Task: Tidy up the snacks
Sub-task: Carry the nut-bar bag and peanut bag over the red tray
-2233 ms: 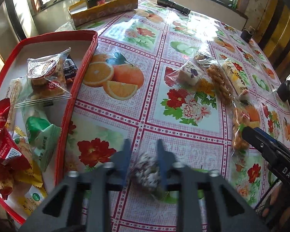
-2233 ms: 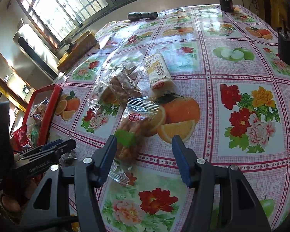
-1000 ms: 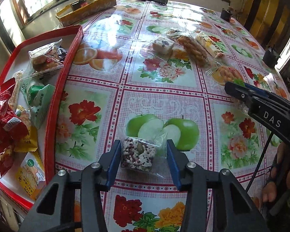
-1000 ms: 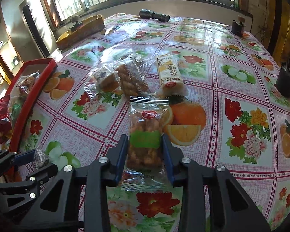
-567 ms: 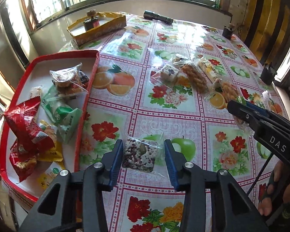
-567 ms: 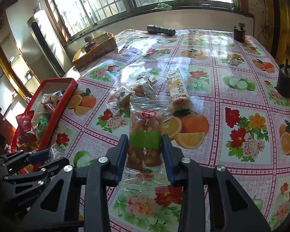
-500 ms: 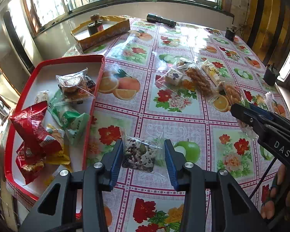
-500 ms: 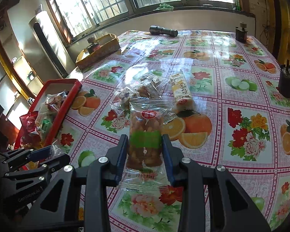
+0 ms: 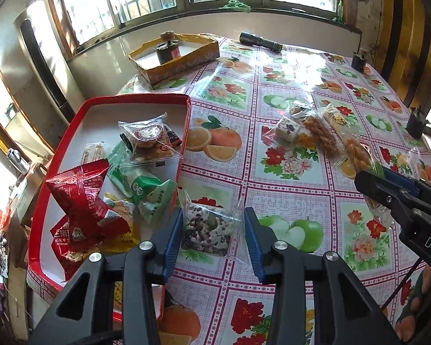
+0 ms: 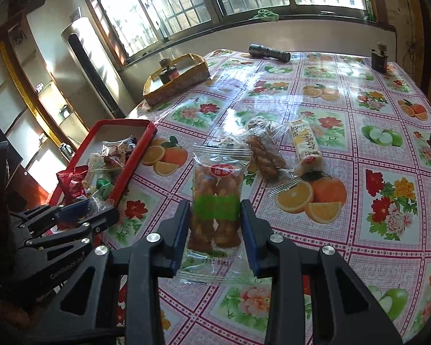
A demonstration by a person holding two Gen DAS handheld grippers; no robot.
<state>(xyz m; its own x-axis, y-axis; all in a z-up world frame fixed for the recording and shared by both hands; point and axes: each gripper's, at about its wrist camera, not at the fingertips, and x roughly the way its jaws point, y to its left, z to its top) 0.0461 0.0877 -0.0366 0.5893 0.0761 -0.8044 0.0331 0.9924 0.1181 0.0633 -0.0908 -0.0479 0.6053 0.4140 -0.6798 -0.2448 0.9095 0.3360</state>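
Left wrist view: left tongs [image 9: 214, 234] clamp the light, crinkly nut bar packet [image 9: 208, 230] beside the red tray [image 9: 184, 132]; right tongs [image 10: 215, 218] clamp the slippery fried-snack packet [image 10: 217, 201] mid-body.

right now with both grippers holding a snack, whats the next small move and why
Probably carry the left gripper a little further left and release its nut bar over the red tray. The bar is clamped right beside the tray's near rim, where other snacks already lie, while the right gripper holds its twist pack farther away.
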